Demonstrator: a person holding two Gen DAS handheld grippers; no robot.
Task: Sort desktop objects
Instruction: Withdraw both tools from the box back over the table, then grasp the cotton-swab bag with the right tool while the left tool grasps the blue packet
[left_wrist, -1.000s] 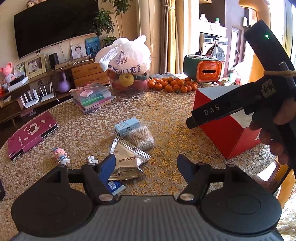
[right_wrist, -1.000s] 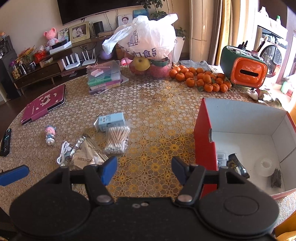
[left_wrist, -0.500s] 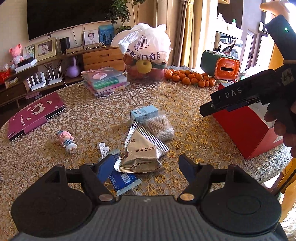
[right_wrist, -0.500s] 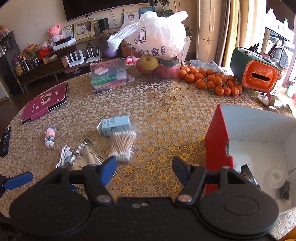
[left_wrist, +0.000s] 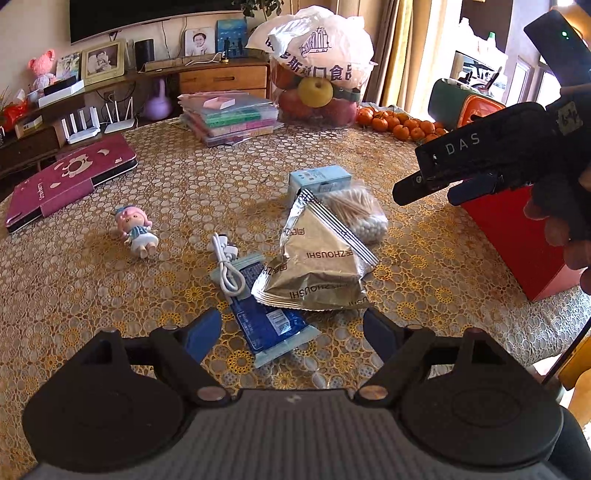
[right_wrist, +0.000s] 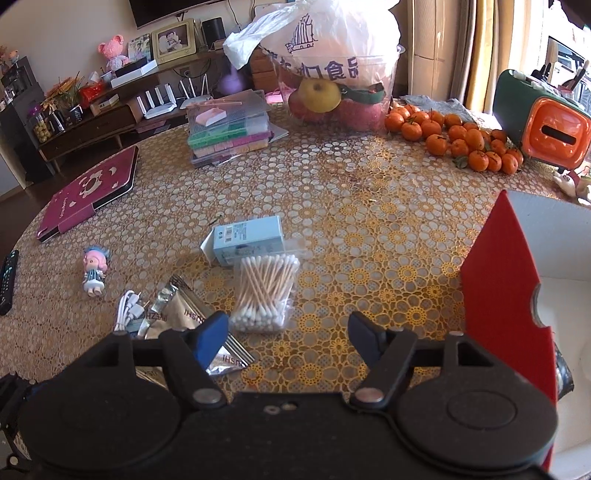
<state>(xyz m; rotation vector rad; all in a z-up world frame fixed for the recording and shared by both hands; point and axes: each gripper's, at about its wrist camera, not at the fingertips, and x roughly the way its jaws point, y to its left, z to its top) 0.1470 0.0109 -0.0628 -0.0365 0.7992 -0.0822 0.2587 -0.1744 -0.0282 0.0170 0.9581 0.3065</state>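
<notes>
Reaching for the next pickups, by the look of it; left gripper (left_wrist: 291, 328) opening wide over the blue sachet (left_wrist: 266, 321), pads not touching it; right gripper (right_wrist: 284, 334) opening too, gripping nothing, just short of the bag of cotton swabs (right_wrist: 266, 291); red box (right_wrist: 506, 295) waiting on the right; next needing a descent, then closing squarely on each item.

Printed "DAS" in white letters on the black body of the right tool (left_wrist: 469, 184). Printed "ZHOUSHI", repeated and upside down, on the gold foil packet (left_wrist: 317, 266). Blue Chinese characters, partly readable as "食品", on the white plastic bag (right_wrist: 325, 40). Small print on the light blue box (right_wrist: 251, 240) too fine to read.
</notes>
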